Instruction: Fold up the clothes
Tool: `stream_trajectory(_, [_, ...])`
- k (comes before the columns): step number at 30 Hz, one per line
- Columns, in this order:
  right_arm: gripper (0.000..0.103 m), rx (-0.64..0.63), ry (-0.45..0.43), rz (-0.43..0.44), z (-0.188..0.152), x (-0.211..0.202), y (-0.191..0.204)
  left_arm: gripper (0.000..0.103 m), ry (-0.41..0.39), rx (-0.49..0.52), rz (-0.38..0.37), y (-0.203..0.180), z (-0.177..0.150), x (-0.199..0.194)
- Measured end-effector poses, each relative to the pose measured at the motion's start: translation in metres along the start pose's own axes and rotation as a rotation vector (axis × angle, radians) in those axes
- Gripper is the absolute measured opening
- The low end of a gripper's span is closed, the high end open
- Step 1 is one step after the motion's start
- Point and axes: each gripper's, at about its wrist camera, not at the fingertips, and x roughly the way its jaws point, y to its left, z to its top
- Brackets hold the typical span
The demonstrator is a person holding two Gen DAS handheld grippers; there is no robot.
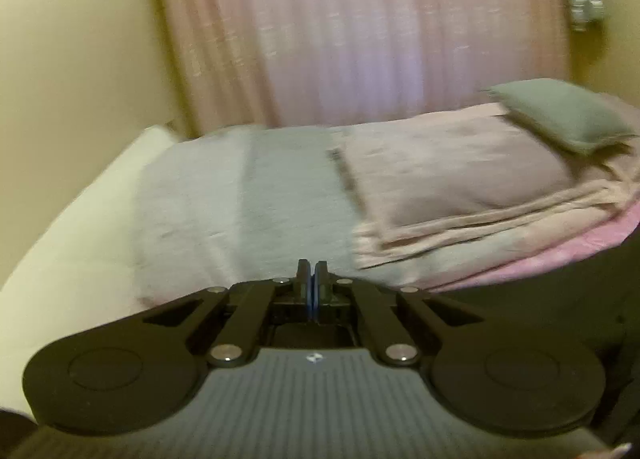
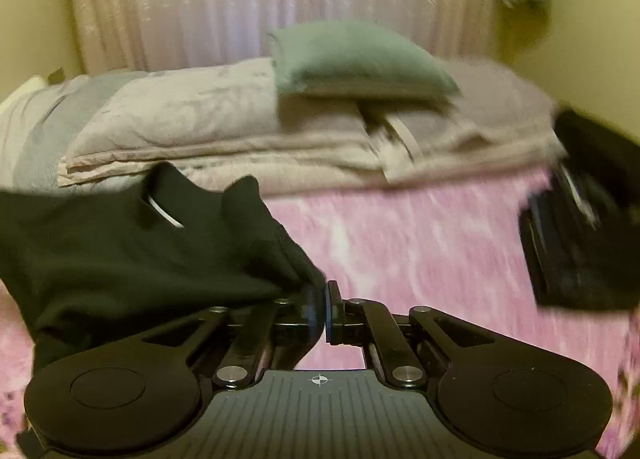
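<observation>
The black garment hangs bunched at the left of the right wrist view, over the pink patterned bedspread. One edge of it runs in between the fingertips of the right gripper, whose jaws are clenched on the cloth. A white strip, perhaps a label or loop, shows near a fold at the garment's top; no writing on it can be read. A dark stretch of cloth also fills the lower right of the left wrist view, but blur hides whether it is the same piece.

The left gripper has its jaws pressed together, blue pads touching, with nothing visible between them. A small round white mark sits on the ribbed body of each gripper; it carries no legible letters.

Beyond the garment, a folded beige blanket lies across the bed, with a grey-green pillow resting on top of it. To its left lies a pale grey-blue cover. A dark object sits at the right edge, too blurred to identify. Pink curtains hang behind the bed, between yellow walls.
</observation>
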Motion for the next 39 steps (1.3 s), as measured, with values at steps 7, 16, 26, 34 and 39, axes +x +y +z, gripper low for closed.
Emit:
stream_trajectory(7, [0.09, -0.022, 0.095, 0.059, -0.032, 0.05, 0.057, 0.037, 0.23, 0.032, -0.049, -0.025, -0.107, 0.008])
stream_trajectory(16, [0.09, 0.255, 0.454, 0.373, -0.199, 0.073, 0.131, 0.041, 0.541, 0.317, -0.528, -0.176, -0.286, -0.015])
stream_trajectory(26, [0.008, 0.629, 0.538, 0.501, -0.258, 0.115, 0.166, 0.001, 0.534, 0.43, -0.815, -0.229, -0.31, -0.065])
stream_trajectory(34, [0.001, 0.406, 0.408, 0.385, -0.201, 0.031, 0.057, 0.001, 0.383, 0.432, -1.118, -0.309, -0.264, -0.173])
stream_trajectory(39, [0.001, 0.26, 0.364, 0.083, -0.189, -0.027, -0.072, 0.007, 0.373, 0.335, -1.096, -0.352, -0.254, -0.187])
